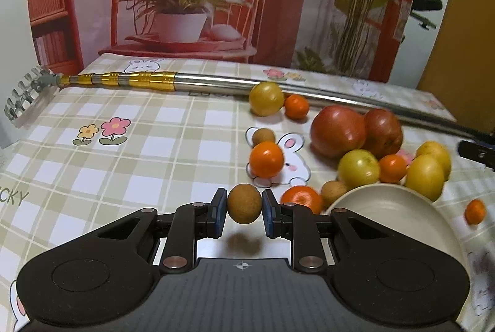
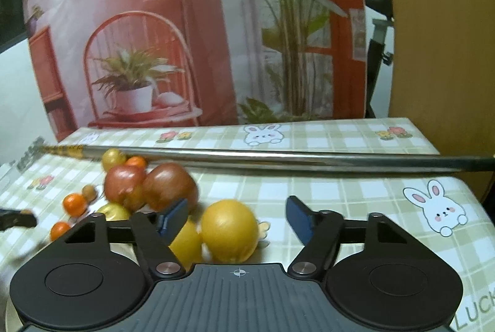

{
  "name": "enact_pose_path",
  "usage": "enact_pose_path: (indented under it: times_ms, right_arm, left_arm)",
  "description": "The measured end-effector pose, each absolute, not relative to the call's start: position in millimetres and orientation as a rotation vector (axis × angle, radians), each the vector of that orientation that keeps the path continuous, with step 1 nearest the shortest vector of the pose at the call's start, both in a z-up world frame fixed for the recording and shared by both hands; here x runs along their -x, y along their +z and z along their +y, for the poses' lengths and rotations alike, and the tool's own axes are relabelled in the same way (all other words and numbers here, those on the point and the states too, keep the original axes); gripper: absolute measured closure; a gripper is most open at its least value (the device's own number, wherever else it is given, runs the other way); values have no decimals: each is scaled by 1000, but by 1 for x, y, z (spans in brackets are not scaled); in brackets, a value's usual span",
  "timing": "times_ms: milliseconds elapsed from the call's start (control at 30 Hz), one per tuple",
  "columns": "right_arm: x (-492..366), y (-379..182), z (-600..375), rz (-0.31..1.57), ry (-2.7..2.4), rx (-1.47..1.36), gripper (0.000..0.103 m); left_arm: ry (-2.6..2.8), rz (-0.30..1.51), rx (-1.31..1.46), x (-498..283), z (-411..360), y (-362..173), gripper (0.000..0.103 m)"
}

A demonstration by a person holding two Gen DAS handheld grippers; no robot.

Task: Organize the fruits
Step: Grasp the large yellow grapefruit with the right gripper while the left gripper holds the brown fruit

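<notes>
Left view: my left gripper (image 1: 244, 208) grasps a brown fruit (image 1: 244, 203) above the bench (image 1: 123, 152).
Right view: my right gripper (image 2: 236, 216) gapes released over a yellow fruit (image 2: 230, 230).

Left wrist view: the cream bowl (image 1: 399, 208) at lower right is partly covered by the gripper body, its lower rim unseen. The metal pole (image 1: 278, 84) runs off the right edge; its right end is not shown. The fruits at right, including two red apples (image 1: 355, 131), are motion-blurred. Printed lettering (image 1: 14, 197) at the left edge is cut off.

Right wrist view: the fruit cluster at left is blurred; a small brown fruit (image 2: 89, 192) is too indistinct to identify. One yellow fruit (image 2: 185, 242) is half hidden behind the right gripper's finger (image 2: 173, 216). A dark object (image 2: 17, 219) enters from the left edge, cut off.
</notes>
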State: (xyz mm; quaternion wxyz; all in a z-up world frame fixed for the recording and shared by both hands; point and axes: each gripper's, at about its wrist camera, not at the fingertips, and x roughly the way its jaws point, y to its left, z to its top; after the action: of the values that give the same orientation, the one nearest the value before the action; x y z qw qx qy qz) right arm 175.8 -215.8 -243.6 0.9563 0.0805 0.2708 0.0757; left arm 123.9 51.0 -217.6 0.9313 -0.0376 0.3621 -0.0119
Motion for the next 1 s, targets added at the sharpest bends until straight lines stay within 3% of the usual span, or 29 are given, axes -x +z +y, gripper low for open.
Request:
enact_pose_path:
  times_ms: [100,533,1000]
  right_arm:
    - [-194,-255,-223,597,162,-215,53]
    - [-221,-283,-222,706,200,-397,52]
    - [-213,-281,-220,696,160,-429,53]
  left_arm:
    - [-41,730,85,-121,46,-213,77]
    - [-98,709,80,-113,29,-211,77]
    - [-137,730,86,-106,21,-216,77]
